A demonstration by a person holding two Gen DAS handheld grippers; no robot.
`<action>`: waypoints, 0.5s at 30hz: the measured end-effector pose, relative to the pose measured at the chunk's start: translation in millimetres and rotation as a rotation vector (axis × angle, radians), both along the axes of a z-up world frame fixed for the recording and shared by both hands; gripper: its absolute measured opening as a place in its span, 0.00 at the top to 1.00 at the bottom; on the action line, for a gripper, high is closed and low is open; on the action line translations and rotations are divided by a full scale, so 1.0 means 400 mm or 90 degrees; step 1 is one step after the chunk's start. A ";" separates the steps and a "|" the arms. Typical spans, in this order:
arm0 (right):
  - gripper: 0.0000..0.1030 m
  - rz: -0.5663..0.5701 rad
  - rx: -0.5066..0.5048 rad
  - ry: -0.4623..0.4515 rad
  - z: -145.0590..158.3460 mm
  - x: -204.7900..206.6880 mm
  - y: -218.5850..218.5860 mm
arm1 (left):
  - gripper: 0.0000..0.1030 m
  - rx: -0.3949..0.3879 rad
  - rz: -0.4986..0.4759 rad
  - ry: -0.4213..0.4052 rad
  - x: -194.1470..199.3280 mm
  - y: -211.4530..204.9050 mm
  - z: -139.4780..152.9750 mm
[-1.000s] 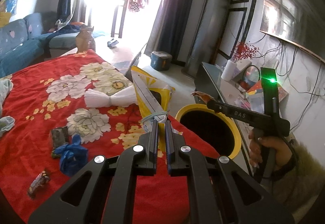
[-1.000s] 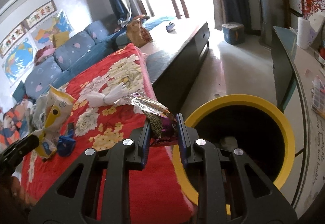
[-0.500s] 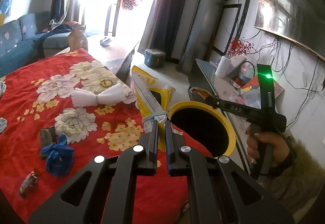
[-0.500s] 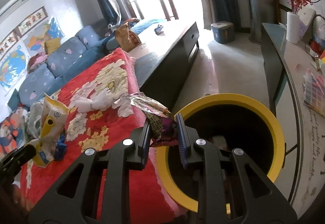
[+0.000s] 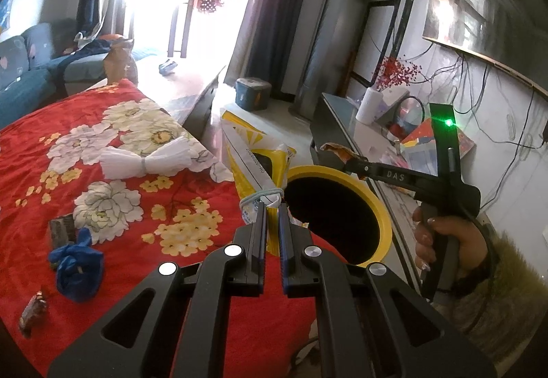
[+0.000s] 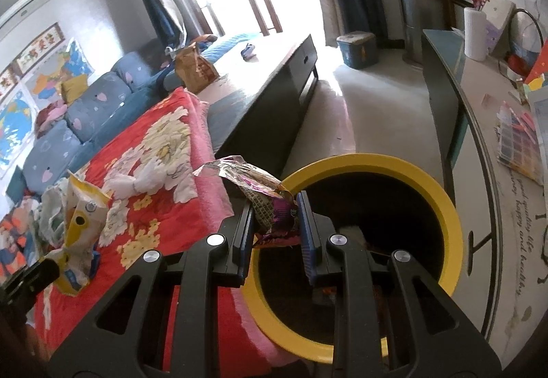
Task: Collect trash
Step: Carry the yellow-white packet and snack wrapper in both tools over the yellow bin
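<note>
Release step next: right gripper [image 6: 275, 220] pinches purple foil wrapper [image 6: 270, 203] over the near rim of the yellow bin [image 6: 441, 203]; best to move further over the opening before parting jaws, so the wrapper clears the rim. Left gripper [image 5: 271, 224] is clamped narrow on one yellow snack bag [image 5: 255, 159], beside the bin at the red blanket's [image 5: 41, 145] right edge. Left on blanket: one white tissue bow [image 5: 145, 159], one blue wad [image 5: 77, 265], two small dark wrappers [image 5: 61, 229].
</note>
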State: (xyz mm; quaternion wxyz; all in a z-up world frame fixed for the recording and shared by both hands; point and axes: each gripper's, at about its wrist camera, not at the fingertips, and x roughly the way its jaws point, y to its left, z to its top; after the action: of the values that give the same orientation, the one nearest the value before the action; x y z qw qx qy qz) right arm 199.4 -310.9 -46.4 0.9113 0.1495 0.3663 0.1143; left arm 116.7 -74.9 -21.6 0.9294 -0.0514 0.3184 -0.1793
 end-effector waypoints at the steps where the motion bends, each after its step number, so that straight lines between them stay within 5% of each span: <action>1: 0.82 -0.003 0.001 0.001 -0.002 0.001 -0.006 | 0.94 0.001 -0.002 0.001 0.001 -0.005 -0.003; 15: 0.82 -0.041 0.014 0.027 -0.037 0.013 -0.071 | 0.94 0.023 -0.046 0.026 0.018 -0.097 -0.049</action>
State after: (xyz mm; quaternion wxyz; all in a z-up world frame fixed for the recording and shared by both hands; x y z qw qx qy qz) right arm 204.7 -339.4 -61.3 0.9048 0.1740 0.3791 0.0858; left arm 123.8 -113.5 -41.2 0.9163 -0.0267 0.3424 -0.2062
